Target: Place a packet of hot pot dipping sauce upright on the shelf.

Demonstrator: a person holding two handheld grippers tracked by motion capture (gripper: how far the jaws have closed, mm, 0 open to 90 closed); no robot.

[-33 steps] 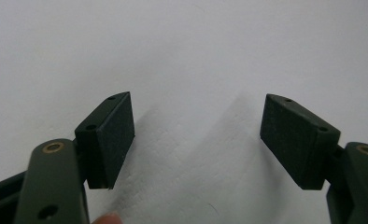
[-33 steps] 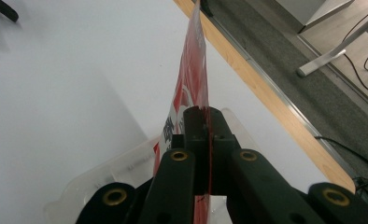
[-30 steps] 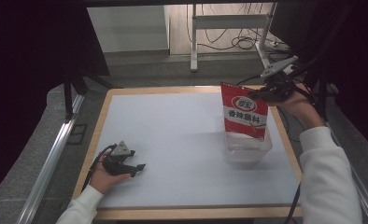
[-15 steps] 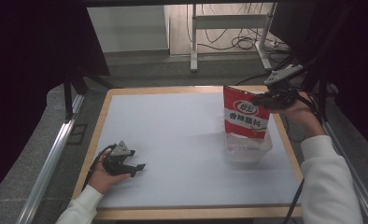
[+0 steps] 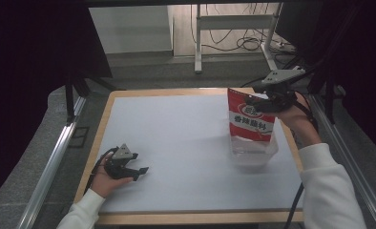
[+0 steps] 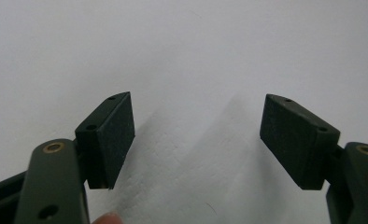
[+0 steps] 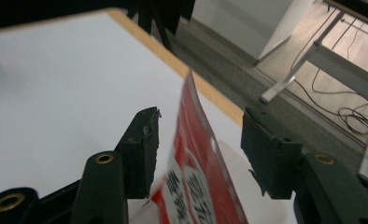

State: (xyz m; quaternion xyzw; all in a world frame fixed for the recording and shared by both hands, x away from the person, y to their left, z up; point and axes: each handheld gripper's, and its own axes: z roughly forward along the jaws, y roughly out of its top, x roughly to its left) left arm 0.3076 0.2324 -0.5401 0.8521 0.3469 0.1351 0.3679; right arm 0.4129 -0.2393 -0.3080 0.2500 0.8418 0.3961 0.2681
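A white-topped desk (image 5: pixel 176 143) with a light wooden rim is seen from above, lit evenly. Beyond its far edge a grey floor (image 5: pixel 148 71) is laid, and a pale wall panel (image 5: pixel 129 28) is set behind it. A white metal table frame (image 5: pixel 234 21) is stood on a wood-toned floor strip, where dark cables (image 5: pixel 245 44) are coiled. Black curtains (image 5: pixel 28 62) are hung at the left and right. Metal rails (image 5: pixel 52 162) are run along both sides of the desk.
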